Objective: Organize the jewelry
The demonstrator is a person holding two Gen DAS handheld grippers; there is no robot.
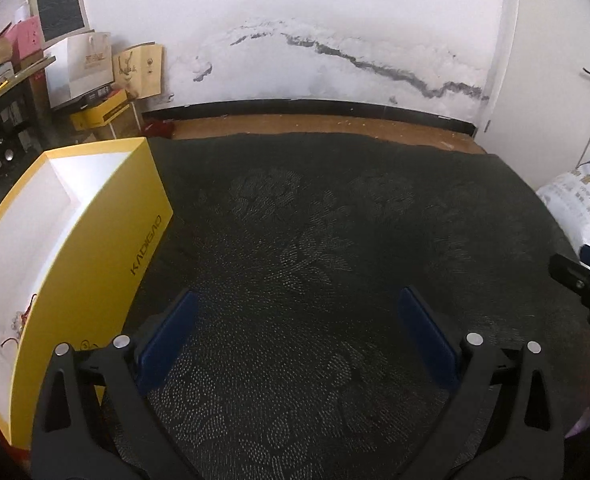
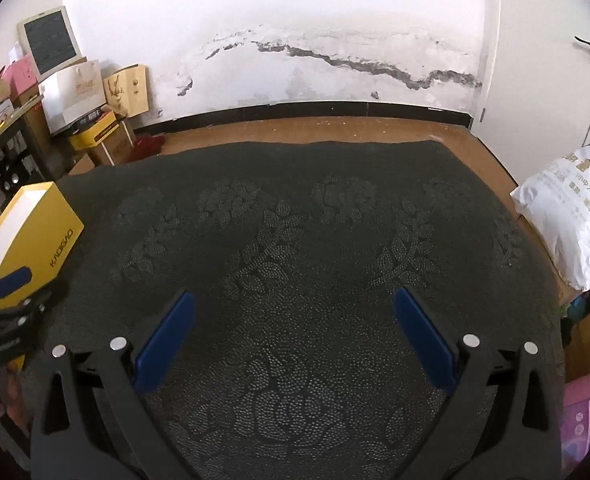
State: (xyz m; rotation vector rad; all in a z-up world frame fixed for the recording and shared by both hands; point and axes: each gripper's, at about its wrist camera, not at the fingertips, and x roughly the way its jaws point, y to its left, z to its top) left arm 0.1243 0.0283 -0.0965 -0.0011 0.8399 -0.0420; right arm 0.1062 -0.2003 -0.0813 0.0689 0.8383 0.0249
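The task looks nearly done: a red-corded piece of jewelry (image 1: pixel 17 326) lies inside the yellow box (image 1: pixel 95 240) at the frame's left, both the left gripper (image 1: pixel 295 308) and right gripper (image 2: pixel 293 308) gape empty over the bare dark patterned cloth (image 2: pixel 295 220), with only a white bag (image 2: pixel 567 216) at far right, nothing obstructing

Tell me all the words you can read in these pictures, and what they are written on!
"KADIGAO": on the side of the yellow box.
A circled number, perhaps 3: low on the same box, too small to be sure.
Print on the white bag: too blurred to read.
Marks on the paper bags by the wall: too blurred to read.
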